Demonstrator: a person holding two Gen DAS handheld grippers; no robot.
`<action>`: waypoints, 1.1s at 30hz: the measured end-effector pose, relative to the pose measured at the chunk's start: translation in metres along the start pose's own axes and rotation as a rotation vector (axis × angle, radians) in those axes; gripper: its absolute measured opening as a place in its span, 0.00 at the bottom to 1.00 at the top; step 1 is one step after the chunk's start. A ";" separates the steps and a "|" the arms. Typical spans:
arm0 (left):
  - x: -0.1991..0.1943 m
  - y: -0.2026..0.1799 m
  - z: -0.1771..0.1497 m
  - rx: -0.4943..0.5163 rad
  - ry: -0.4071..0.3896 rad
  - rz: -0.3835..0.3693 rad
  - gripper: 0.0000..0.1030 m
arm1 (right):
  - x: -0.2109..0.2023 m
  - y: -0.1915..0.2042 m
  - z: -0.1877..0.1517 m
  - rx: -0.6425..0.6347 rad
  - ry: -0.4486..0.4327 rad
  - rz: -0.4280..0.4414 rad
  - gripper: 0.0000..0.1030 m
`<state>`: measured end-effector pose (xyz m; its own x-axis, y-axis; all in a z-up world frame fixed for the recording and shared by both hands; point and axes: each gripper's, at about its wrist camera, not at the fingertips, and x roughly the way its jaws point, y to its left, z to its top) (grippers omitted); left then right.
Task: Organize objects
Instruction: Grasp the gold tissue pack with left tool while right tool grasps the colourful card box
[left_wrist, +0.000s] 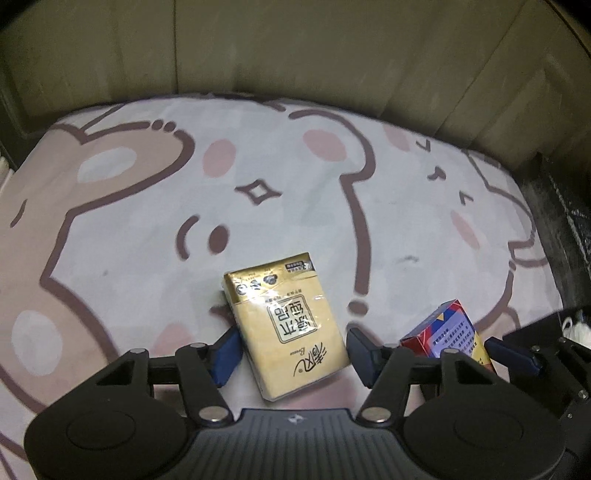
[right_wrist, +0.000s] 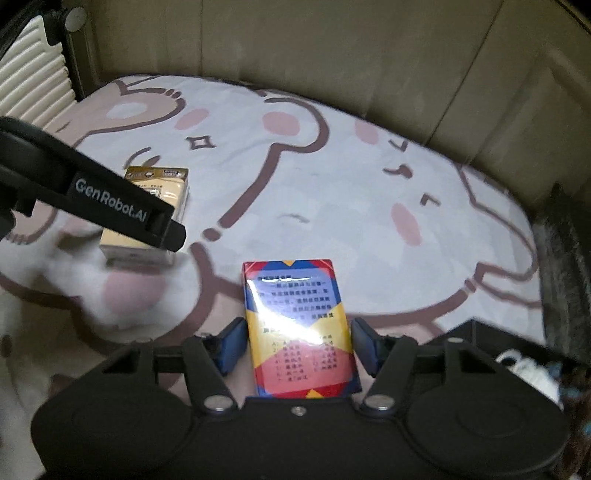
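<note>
A yellow tissue pack (left_wrist: 284, 325) lies flat on the cartoon-print cover (left_wrist: 147, 229). My left gripper (left_wrist: 293, 354) straddles it from above, and both blue pads (left_wrist: 226, 354) touch its long sides. To its right lies a red, blue and yellow card box (right_wrist: 299, 332) in glossy wrap. My right gripper (right_wrist: 299, 350) is set over that box, with a pad (right_wrist: 232, 349) against each long side. The left wrist view shows the card box (left_wrist: 443, 332) at lower right. From the right wrist, the left gripper's black finger (right_wrist: 110, 210) crosses in front of the tissue pack (right_wrist: 162, 192).
A beige padded wall (left_wrist: 295, 48) rises along the cover's far edge. A dark strip (right_wrist: 561, 266) borders the cover on the right. At lower right a black container (right_wrist: 517, 354) holds white items. A white ribbed object (right_wrist: 33, 74) stands at upper left.
</note>
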<state>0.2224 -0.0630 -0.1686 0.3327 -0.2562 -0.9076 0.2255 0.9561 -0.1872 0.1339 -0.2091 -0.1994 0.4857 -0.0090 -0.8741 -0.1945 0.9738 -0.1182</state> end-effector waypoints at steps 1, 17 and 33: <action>-0.002 0.003 -0.002 0.003 0.011 -0.004 0.60 | -0.002 0.002 -0.002 0.004 0.009 0.011 0.61; -0.023 0.023 -0.044 0.189 0.254 -0.058 0.60 | -0.020 0.022 -0.015 0.125 0.280 0.135 0.63; -0.016 0.025 -0.051 0.207 0.231 0.101 0.68 | -0.011 0.026 -0.015 0.146 0.253 0.134 0.62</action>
<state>0.1756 -0.0274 -0.1779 0.1516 -0.1002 -0.9834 0.3910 0.9198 -0.0334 0.1108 -0.1871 -0.2001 0.2327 0.0835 -0.9690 -0.1090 0.9923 0.0593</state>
